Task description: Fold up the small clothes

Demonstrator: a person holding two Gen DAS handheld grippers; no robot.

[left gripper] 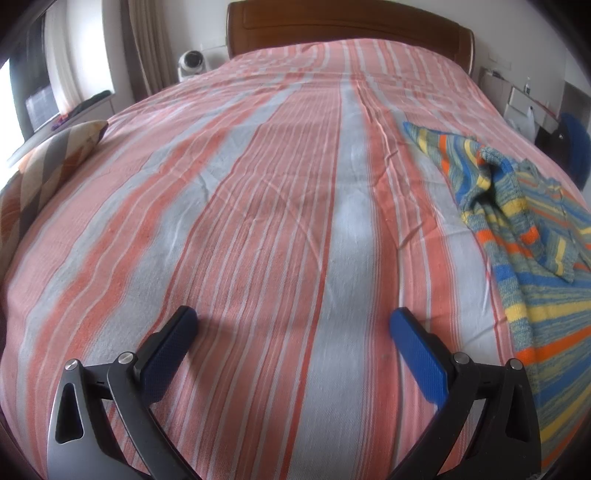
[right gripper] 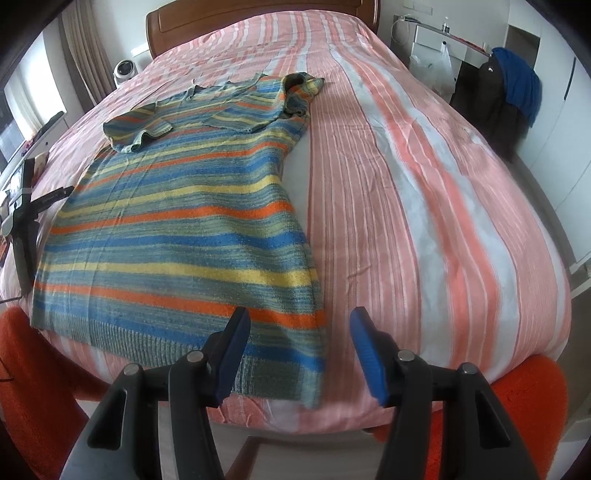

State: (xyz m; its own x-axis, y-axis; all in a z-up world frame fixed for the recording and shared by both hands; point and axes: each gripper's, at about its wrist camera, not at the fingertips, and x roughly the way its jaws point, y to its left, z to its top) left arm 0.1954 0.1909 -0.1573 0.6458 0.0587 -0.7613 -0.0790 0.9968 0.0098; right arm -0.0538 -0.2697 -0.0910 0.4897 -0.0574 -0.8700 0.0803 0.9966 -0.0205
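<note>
Sweater (right gripper: 177, 221) lies flat on the bed (right gripper: 424, 206), striped blue, yellow, orange, hem toward me at the near edge, both sleeves folded in over the chest. My right gripper (right gripper: 299, 350) hangs over the hem's right corner, jaws abt half open, nothing in them; left pad over the knit, right pad over bare sheet. My left gripper (left gripper: 293, 343) is beside the sweater's left side, jaws wide apart, empty, over striped sheet only. Pillow (left gripper: 48, 166) at the bed's left edge, headboard (left gripper: 347, 29) at the far end, well apart from the sweater
</note>
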